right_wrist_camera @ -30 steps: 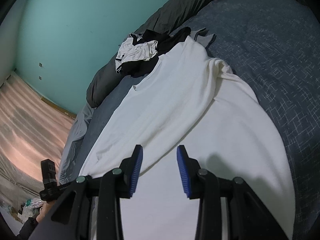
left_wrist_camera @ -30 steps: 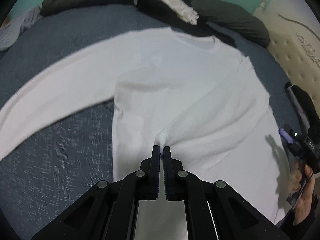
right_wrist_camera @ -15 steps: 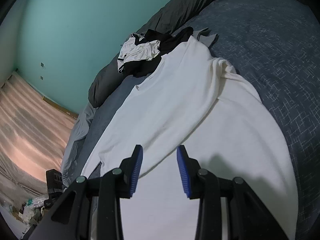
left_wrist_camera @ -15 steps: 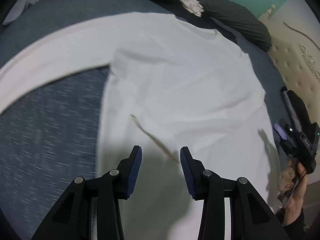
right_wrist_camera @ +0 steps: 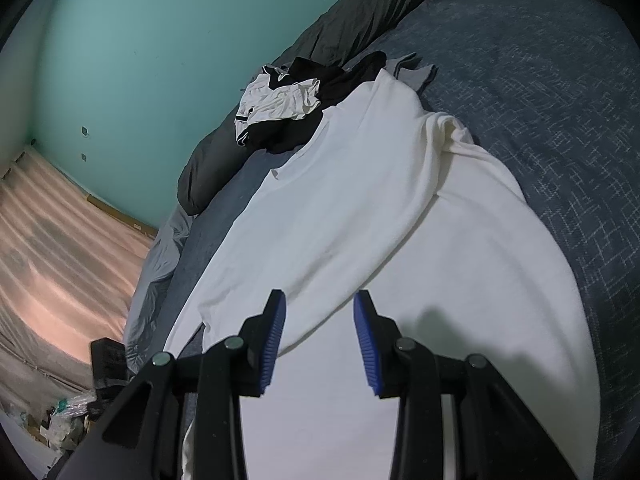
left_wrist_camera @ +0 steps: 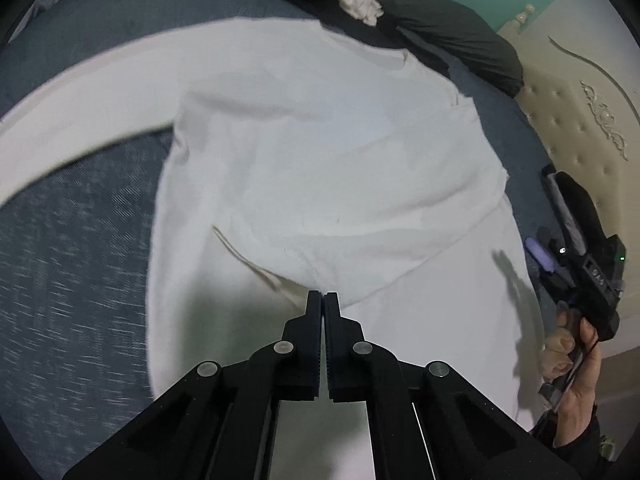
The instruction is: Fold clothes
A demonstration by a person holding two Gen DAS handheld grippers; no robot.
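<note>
Nearest to us, the left tool (left_wrist_camera: 322, 295) has its jaws pressed together just above the white long-sleeved top (left_wrist_camera: 320, 152), at the tip of a fold where one sleeve lies across the body. We cannot tell whether any cloth is pinched between them; none shows in the slit. The right tool (right_wrist_camera: 319, 304) stands with its blue pads parted and nothing between them, hovering over the top's lower half.

The top lies spread flat on the bed (left_wrist_camera: 68, 240), neck away from us, one sleeve stretched out to the side. We judge it soft, light and limp: it should drape and slide rather than hold a crease, so it is best taken at an edge or a fold line such as a cuff, hem corner or shoulder seam, not mid-panel, where a pinch would only bunch the cloth.

Farther off, a black-and-white heap of clothes (right_wrist_camera: 288, 108) rests against a dark pillow (right_wrist_camera: 224, 168) by the teal wall (right_wrist_camera: 152, 40).

Only the left view shows the outstretched sleeve, the padded headboard (left_wrist_camera: 580, 120) and the hand (left_wrist_camera: 576, 364) carrying the other tool. Only the right view shows the floor (right_wrist_camera: 52, 248) beside the bed and the bunched shoulder.
</note>
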